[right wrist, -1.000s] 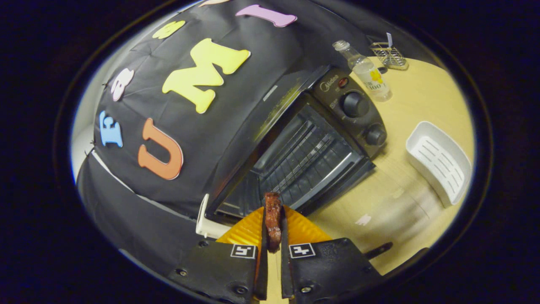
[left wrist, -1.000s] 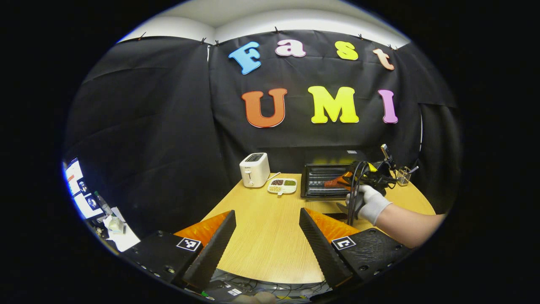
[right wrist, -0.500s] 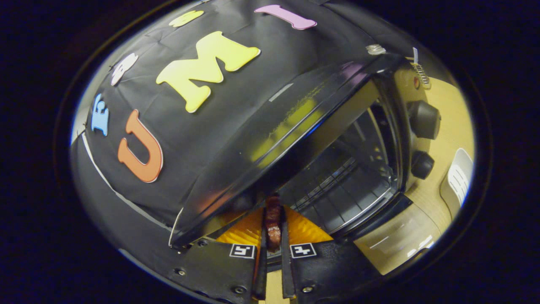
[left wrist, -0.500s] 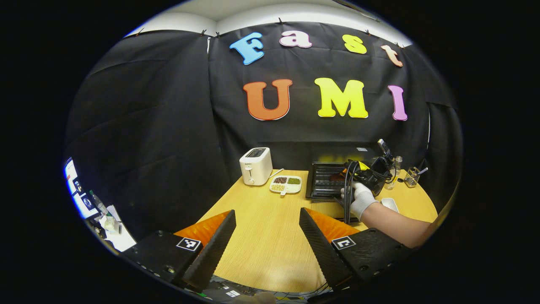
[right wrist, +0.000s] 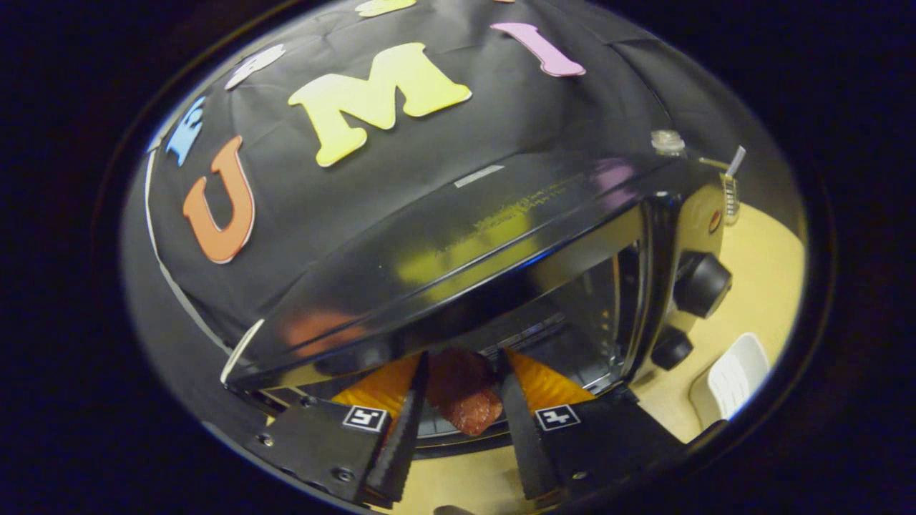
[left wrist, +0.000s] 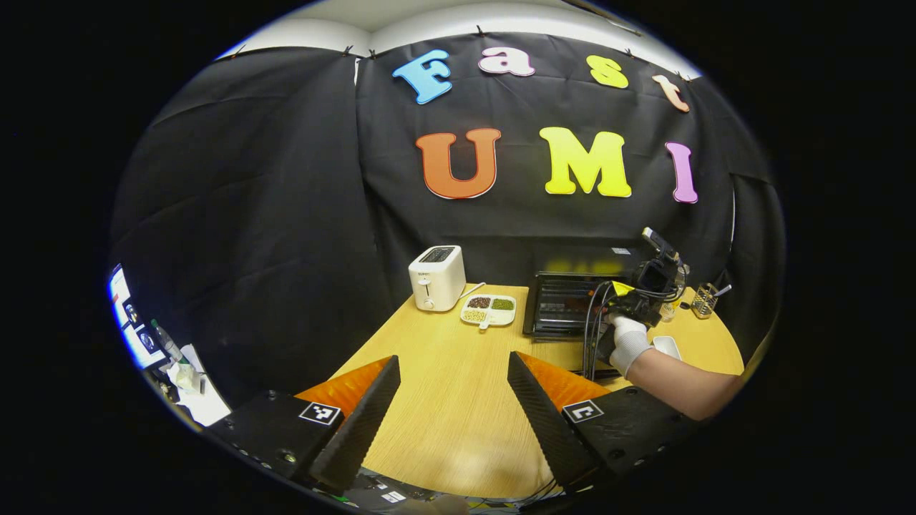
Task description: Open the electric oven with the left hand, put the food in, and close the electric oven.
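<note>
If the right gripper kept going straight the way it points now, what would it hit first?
Probably the wire rack inside the open oven. The right gripper, fingers parted, points into the cavity with the piece of meat lying between them. Depth is hard to judge.

White glove (left wrist: 630, 342), black cables (left wrist: 591, 330)

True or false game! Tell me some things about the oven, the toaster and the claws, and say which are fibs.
1. The oven is open. True.
2. The toaster stands right of the oven in the left gripper view. False: it stands to the left.
3. The left claw holds the meat. False: it is open and empty; the meat lies between the right claw's spread fingers, at the oven's mouth.
4. A gloved hand holds the right claw. True.
5. The oven has two knobs. True.
</note>
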A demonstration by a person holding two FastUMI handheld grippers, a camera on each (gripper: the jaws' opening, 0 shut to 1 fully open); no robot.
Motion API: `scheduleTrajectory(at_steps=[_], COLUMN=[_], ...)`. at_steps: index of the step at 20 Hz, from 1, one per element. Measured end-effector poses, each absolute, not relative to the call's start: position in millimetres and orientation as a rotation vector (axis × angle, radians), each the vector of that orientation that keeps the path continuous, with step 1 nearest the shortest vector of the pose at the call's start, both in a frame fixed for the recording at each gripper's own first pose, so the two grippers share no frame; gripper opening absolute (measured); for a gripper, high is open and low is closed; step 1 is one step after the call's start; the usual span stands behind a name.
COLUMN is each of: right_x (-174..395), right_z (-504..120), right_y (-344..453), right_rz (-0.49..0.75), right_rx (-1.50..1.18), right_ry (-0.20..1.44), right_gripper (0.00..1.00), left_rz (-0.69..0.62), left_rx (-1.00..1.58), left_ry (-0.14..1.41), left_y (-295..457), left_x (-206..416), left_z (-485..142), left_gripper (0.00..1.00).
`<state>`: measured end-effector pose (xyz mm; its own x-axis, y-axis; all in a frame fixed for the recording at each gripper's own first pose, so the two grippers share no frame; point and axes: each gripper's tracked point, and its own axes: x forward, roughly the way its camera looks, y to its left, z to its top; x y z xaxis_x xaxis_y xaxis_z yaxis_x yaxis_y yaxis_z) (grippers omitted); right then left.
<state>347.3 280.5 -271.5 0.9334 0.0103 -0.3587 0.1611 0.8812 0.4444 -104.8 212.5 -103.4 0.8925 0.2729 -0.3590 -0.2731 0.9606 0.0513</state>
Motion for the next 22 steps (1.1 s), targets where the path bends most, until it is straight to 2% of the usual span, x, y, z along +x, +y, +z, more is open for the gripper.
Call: scheduleTrajectory(at_steps=[1, 3, 6, 9, 10, 11, 16, 17, 19, 22], right_x=[344, 337, 318, 283, 266, 252, 160, 133, 83, 12], right_z=[-268, -265, -256, -237, -231, -224, -153, -137, -108, -64], right_y=[280, 280, 291, 313, 319, 322, 317, 316, 297, 264], right_rz=[-0.073, -0.055, -0.001, 0.105, 0.149, 0.179, 0.266, 0.293, 0.287, 0.253], right_rx=[0.458, 0.408, 0.353, 0.247, 0.206, 0.184, 0.116, 0.112, 0.072, 0.011], right_ry=[0.354, 0.353, 0.352, 0.33, 0.333, 0.329, 0.219, 0.2, 0.162, 0.094], right_gripper=[0.64, 0.76, 0.79, 0.8, 0.82, 0.91, 0.92, 0.94, 1.0, 1.0], left_rz=[0.28, 0.276, 0.28, 0.285, 0.282, 0.28, 0.241, 0.23, 0.217, 0.223], left_rx=[-0.001, 0.003, -0.002, -0.009, -0.014, -0.013, -0.012, -0.018, -0.033, -0.071], left_ry=[0.377, 0.368, 0.354, 0.329, 0.319, 0.309, 0.267, 0.26, 0.242, 0.215], left_y=[212, 209, 208, 204, 203, 202, 195, 192, 191, 192], left_x=[-105, -107, -111, -121, -127, -134, -184, -197, -224, -270], left_z=[-104, -101, -99, -94, -93, -92, -90, -90, -90, -89], left_gripper=[0.96, 0.96, 0.96, 0.96, 0.97, 0.96, 0.96, 0.97, 0.96, 0.96])
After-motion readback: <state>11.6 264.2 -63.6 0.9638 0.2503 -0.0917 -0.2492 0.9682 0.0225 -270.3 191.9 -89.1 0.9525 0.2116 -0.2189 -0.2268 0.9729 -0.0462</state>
